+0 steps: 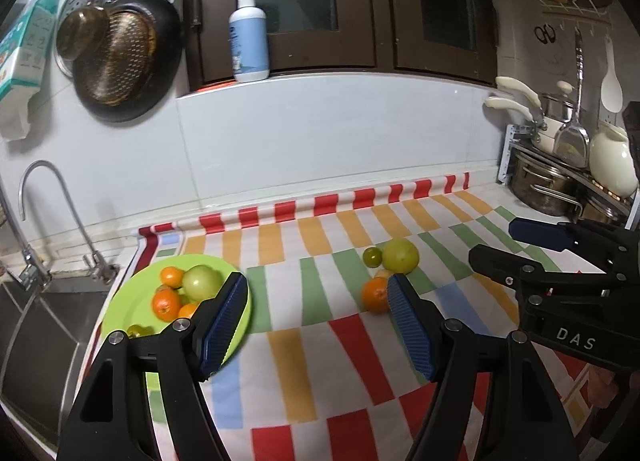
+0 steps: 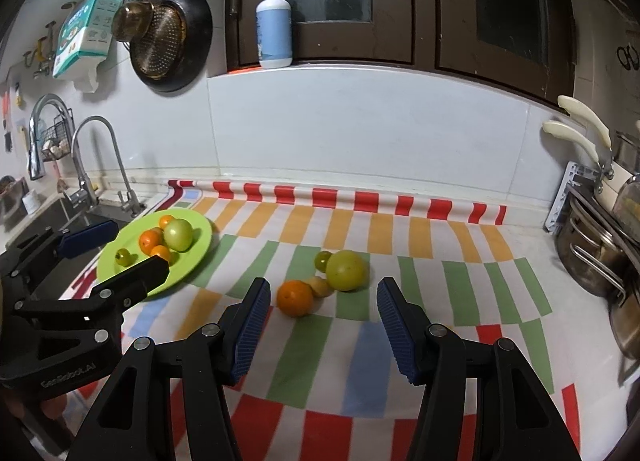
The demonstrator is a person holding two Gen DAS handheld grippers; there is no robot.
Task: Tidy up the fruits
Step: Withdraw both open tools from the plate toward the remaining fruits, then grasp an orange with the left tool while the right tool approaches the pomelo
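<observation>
A lime green plate (image 2: 200,245) sits at the left of the striped cloth, near the sink; it also shows in the left wrist view (image 1: 128,301). It holds three small oranges, a large green fruit (image 2: 179,234) and a small green one (image 2: 123,257). On the cloth lies a cluster: an orange (image 2: 295,297), a large green fruit (image 2: 346,270), a small green fruit (image 2: 322,259) and a pale yellow one (image 2: 321,286). My right gripper (image 2: 318,331) is open and empty just in front of the cluster. My left gripper (image 1: 316,325) is open and empty between plate and cluster.
A sink with taps (image 2: 86,177) lies left of the plate. Steel pots on a rack (image 2: 600,253) stand at the right edge. A tiled wall with a soap bottle (image 2: 274,25) on its ledge backs the counter. Pans (image 2: 172,45) hang on the wall.
</observation>
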